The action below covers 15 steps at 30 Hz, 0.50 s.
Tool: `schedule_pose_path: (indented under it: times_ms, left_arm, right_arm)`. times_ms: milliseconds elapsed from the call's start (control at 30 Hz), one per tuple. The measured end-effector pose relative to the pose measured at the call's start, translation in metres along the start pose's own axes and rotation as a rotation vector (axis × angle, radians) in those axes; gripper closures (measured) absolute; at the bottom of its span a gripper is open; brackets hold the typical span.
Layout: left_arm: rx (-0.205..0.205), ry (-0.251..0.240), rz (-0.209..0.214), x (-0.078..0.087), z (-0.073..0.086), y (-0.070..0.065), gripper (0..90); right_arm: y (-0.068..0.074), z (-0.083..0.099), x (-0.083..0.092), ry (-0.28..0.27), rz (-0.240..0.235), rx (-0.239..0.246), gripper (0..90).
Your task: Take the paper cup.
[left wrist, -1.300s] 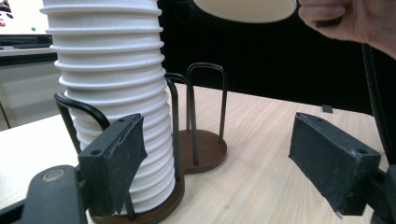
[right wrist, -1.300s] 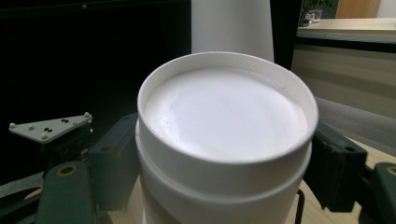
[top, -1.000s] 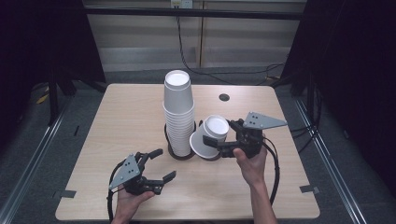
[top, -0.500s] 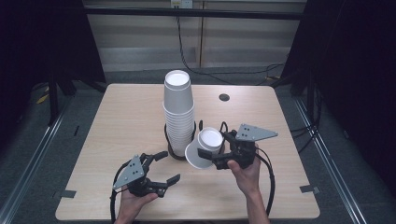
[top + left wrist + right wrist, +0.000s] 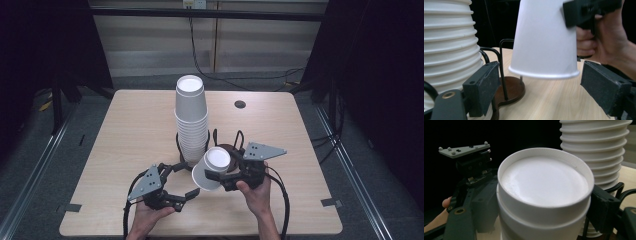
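Table (image 5: 130, 125): light wood top, takes the middle of the high view, dark floor all round it.

Cup stack (image 5: 191, 117): tall pile of upside-down white paper cups, centre of the high view, standing in a black wire holder (image 5: 186, 164) on a round brown base. Same stack is at the left edge of the left gripper view (image 5: 449, 50) and the upper right of the right gripper view (image 5: 596, 150).

Right gripper (image 5: 220, 179): lower centre-right of the high view, held in a hand (image 5: 257, 192), grey three-cornered plate on top, cable looping below. Jaws clamped on a single white cup (image 5: 211, 169), pads on opposite sides of its wall. In the right gripper view the cup (image 5: 544, 195) sits between the two black jaws, bottom end toward the camera.

Single cup: upside down and tilted, just right of the stack's foot in the high view. In the left gripper view (image 5: 546, 40) its rim hangs clear above the table.

Left gripper (image 5: 182, 194): lower centre-left of the high view, below the stack, in the other hand (image 5: 147, 215). Jaws apart, nothing between the pads; the held cup's rim sits farther off between them in the left gripper view.

Small dark round spot (image 5: 240, 104) on the table, upper right of the top.
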<state>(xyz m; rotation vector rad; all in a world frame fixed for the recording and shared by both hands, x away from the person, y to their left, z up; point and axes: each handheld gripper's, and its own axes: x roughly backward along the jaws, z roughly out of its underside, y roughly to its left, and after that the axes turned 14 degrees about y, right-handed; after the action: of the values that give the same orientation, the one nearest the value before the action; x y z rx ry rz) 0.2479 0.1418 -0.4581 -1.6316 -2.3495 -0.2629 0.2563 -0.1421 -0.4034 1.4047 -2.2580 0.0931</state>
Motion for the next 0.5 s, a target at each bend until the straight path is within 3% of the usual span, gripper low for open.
schedule_pose_path:
  times_ms: [333, 500]
  left_arm:
    - [-0.007, 0.016, 0.023, -0.007, 0.000, 0.001, 15.3]
    - [-0.010, 0.004, 0.063, -0.013, 0.001, 0.002, 12.4]
  right_arm:
    - [0.004, 0.003, -0.010, 0.016, -0.029, 0.004, 22.4]
    - [0.006, 0.003, -0.014, 0.022, -0.051, 0.013, 22.5]
